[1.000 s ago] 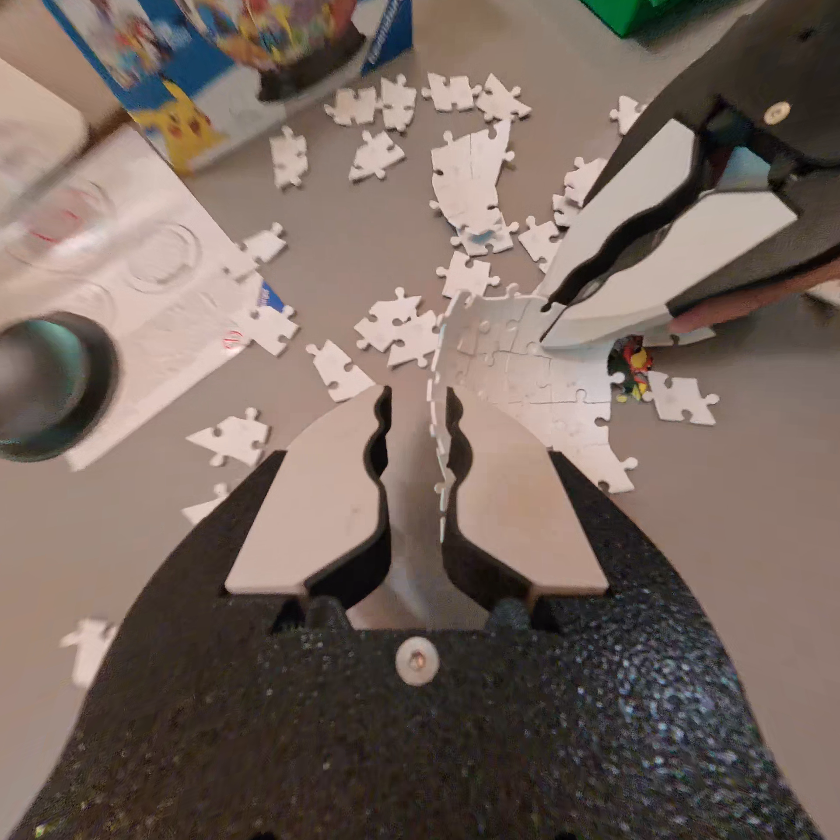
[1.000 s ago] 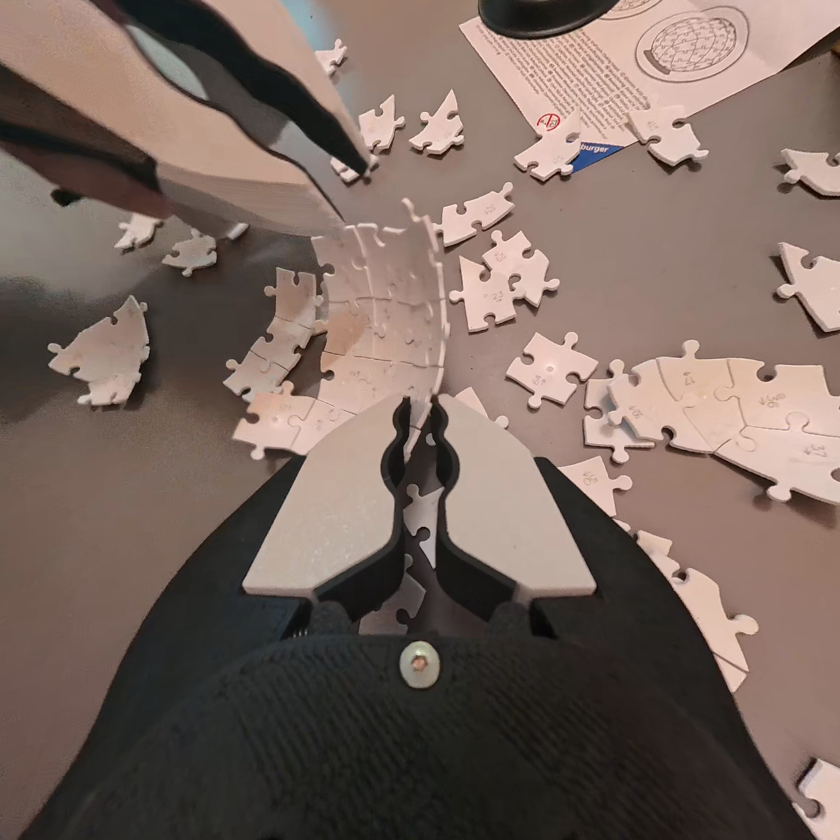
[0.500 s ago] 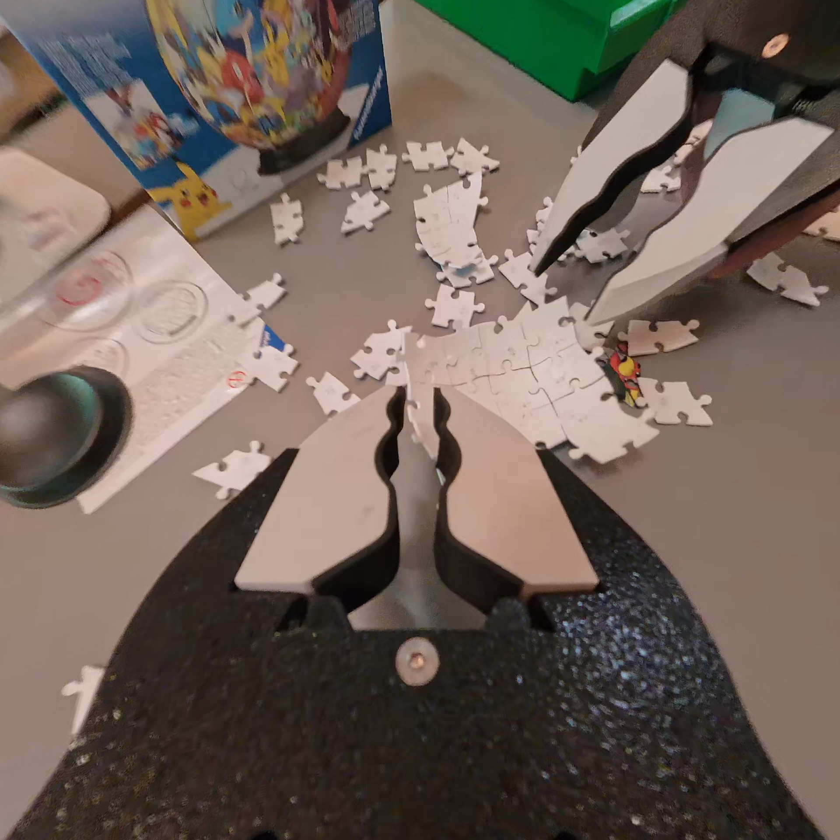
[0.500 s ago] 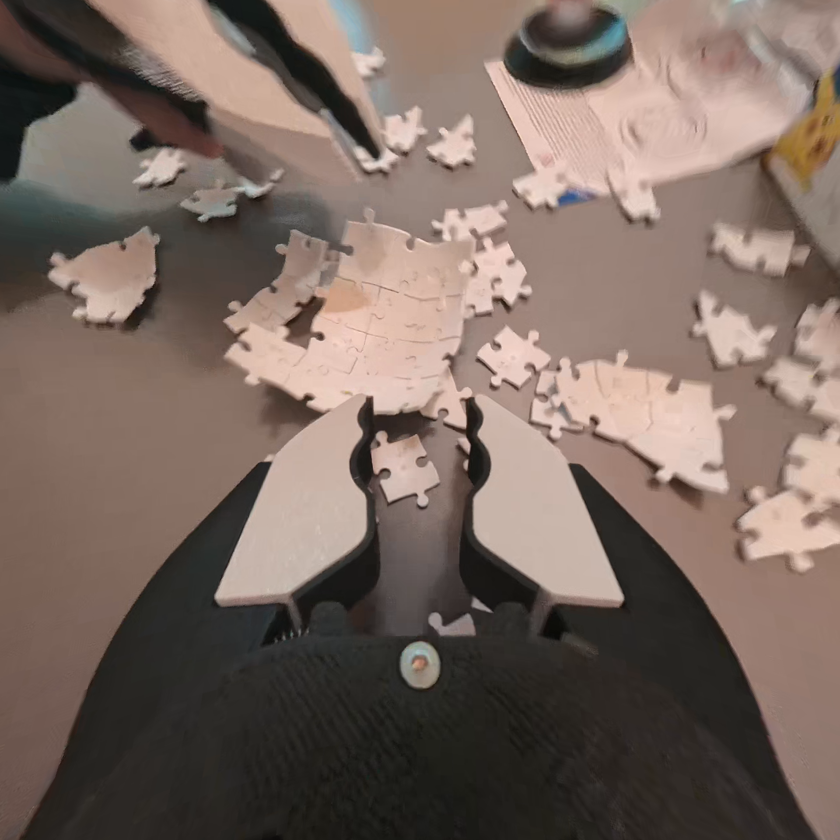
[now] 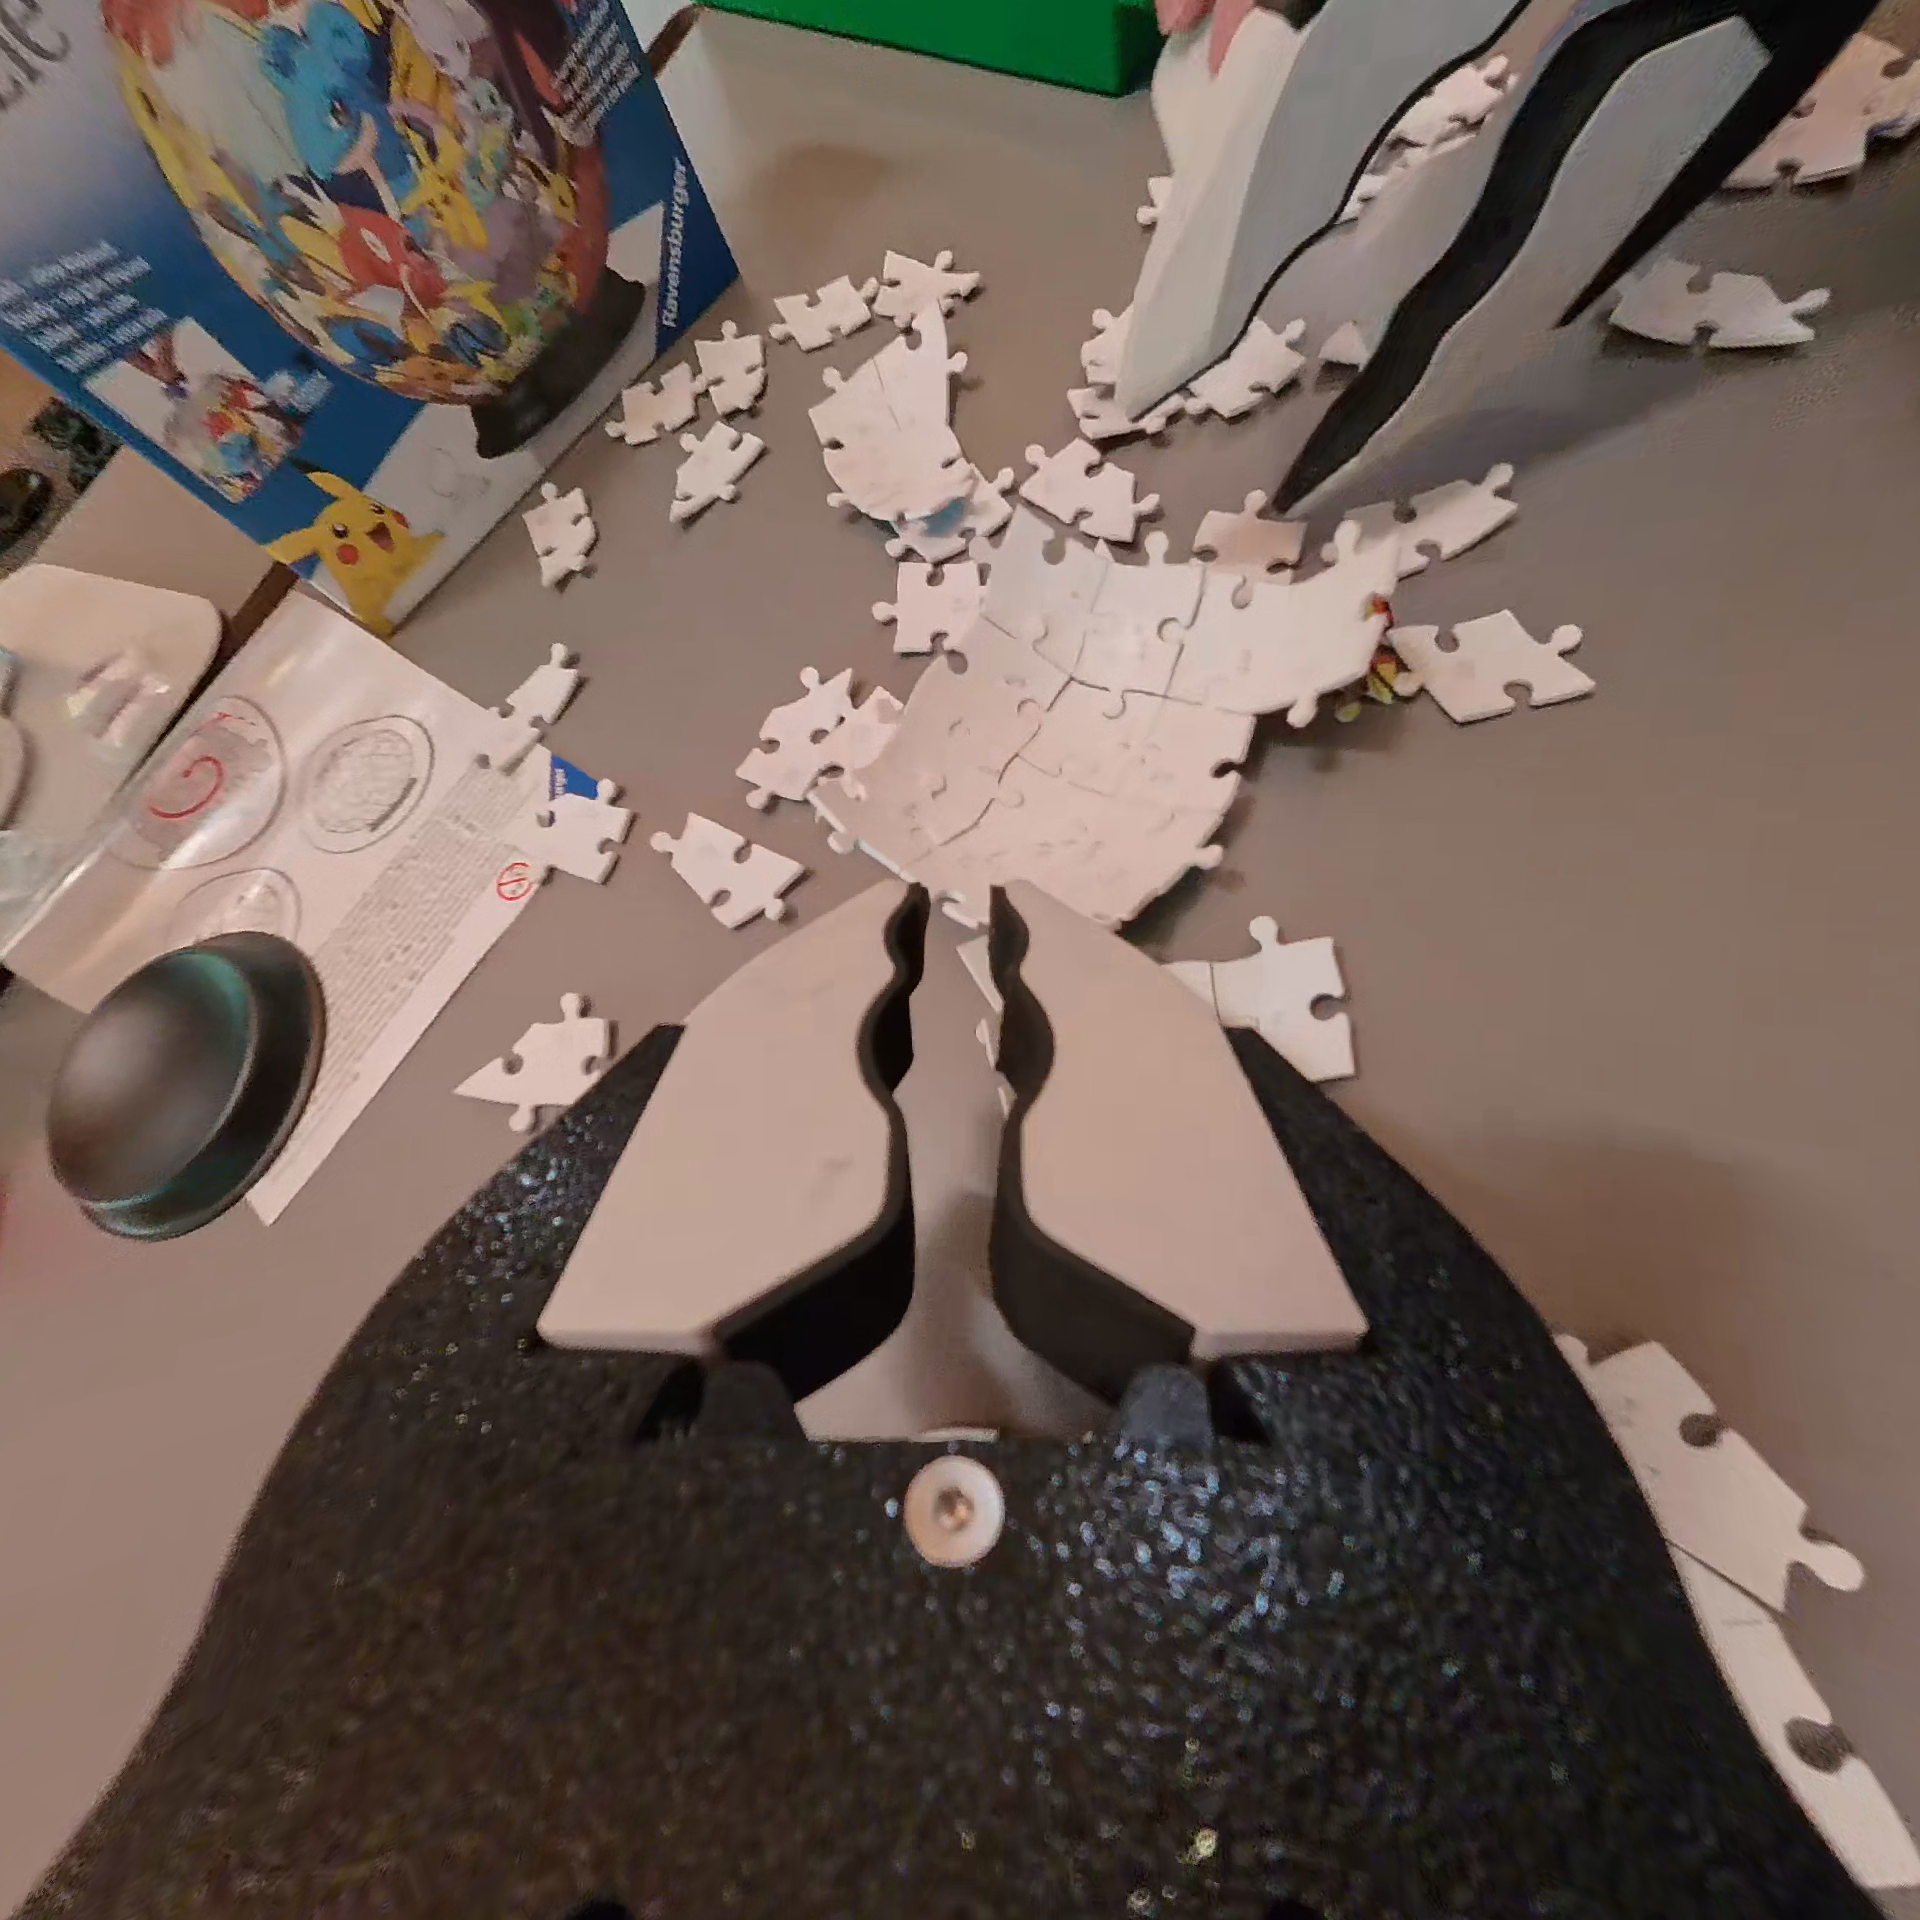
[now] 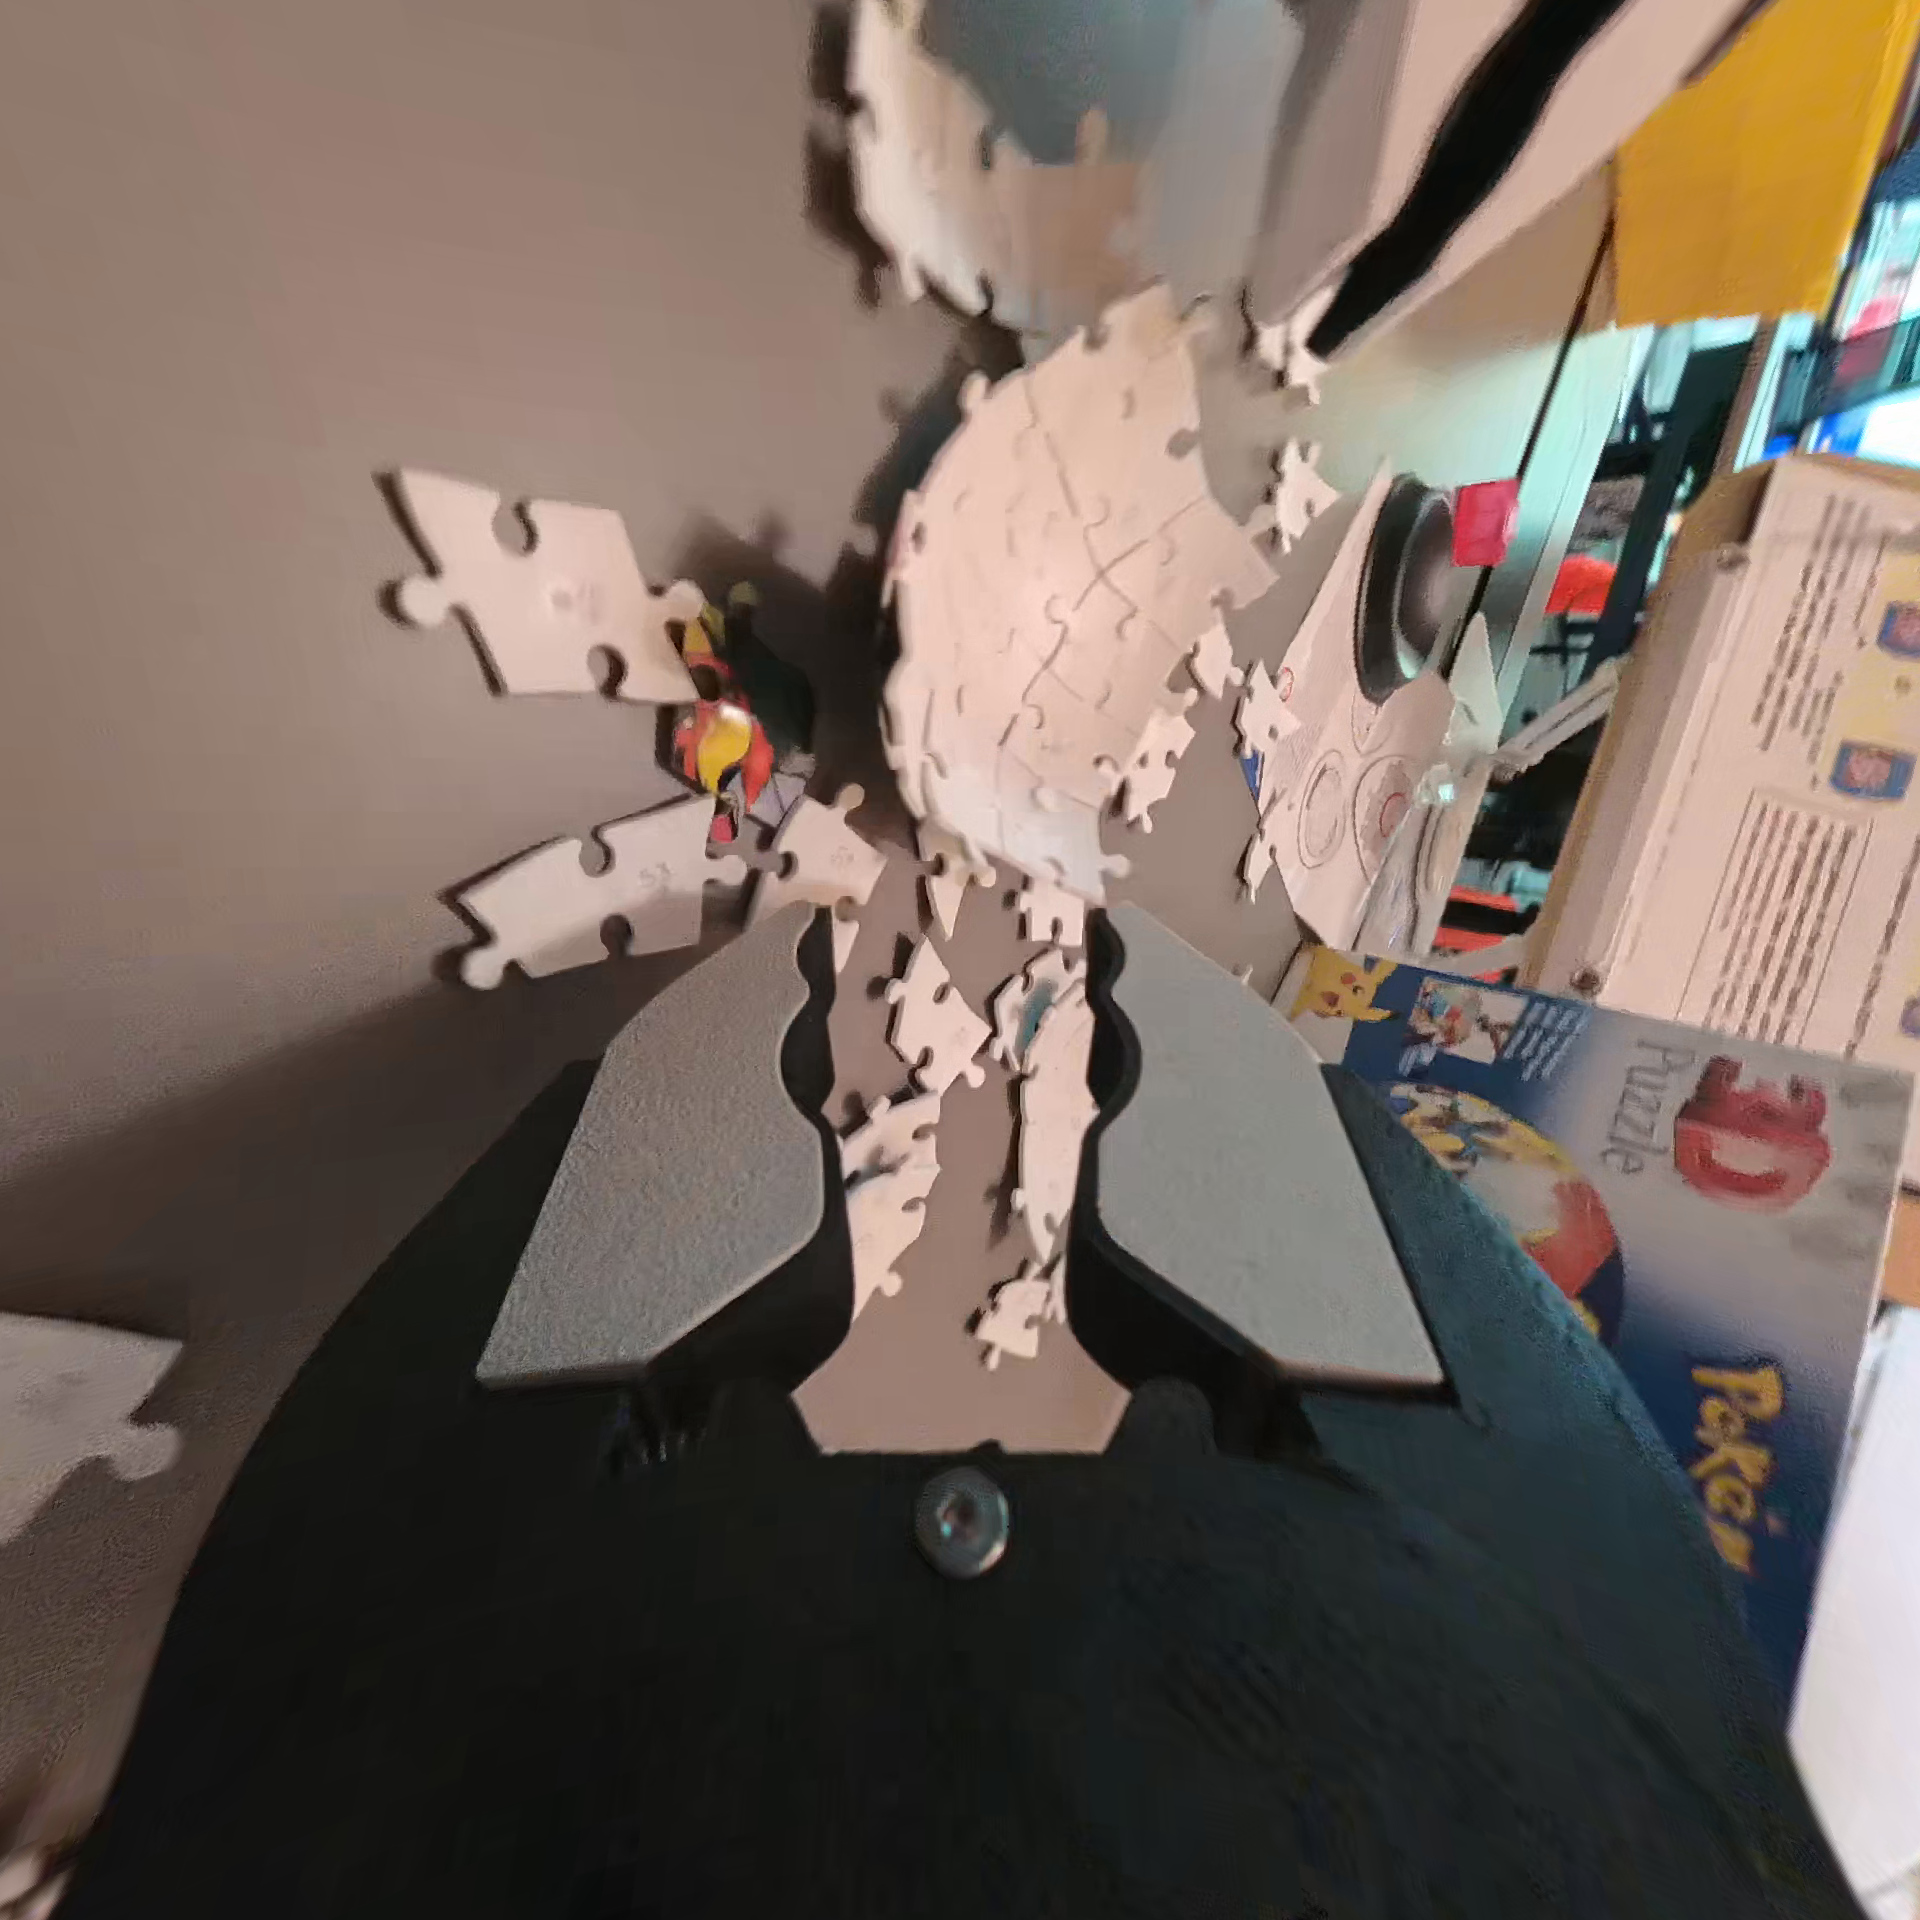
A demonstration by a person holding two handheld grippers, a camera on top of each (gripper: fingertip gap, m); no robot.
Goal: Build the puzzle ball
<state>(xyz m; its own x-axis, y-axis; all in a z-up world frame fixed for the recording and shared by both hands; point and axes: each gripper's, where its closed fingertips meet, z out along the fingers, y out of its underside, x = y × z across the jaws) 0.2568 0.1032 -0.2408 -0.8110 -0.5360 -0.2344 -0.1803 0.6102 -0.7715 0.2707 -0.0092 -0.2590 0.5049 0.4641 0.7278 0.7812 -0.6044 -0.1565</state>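
Left gripper (image 5: pixel 956 904): hovers low over the grey counter (image 5: pixel 1558 935) with jaws only narrowly apart; clamps nothing. Meets the near edge of a curved assembled puzzle section (image 5: pixel 1091 727), blank white side up, right at the tips. Shows a white sliver of piece lying close against the right-hand pad, with bare counter between it and the left-hand pad. Has a loose white piece (image 5: pixel 727 868) just left of the tips and another (image 5: pixel 1288 997) just right of them. Farther left of the jaws, faces a printed instruction sheet (image 5: pixel 395 831) with a dark round stand (image 5: pixel 177 1081) on it; far ahead and left, a blue puzzle box (image 5: pixel 364 260).

Right gripper (image 6: pixel 951 925): stands with jaws wide apart, pressing on nothing. Frames several loose white pieces (image 6: pixel 935 1008) lying on the counter between the pads. Points at the same curved section just ahead of the tips. Has a colourful face-up piece (image 6: pixel 722 727) ahead and left of the jaws, wedged among white ones. In the left wrist view, plants its tips on or just above the counter beside the section's far edge.
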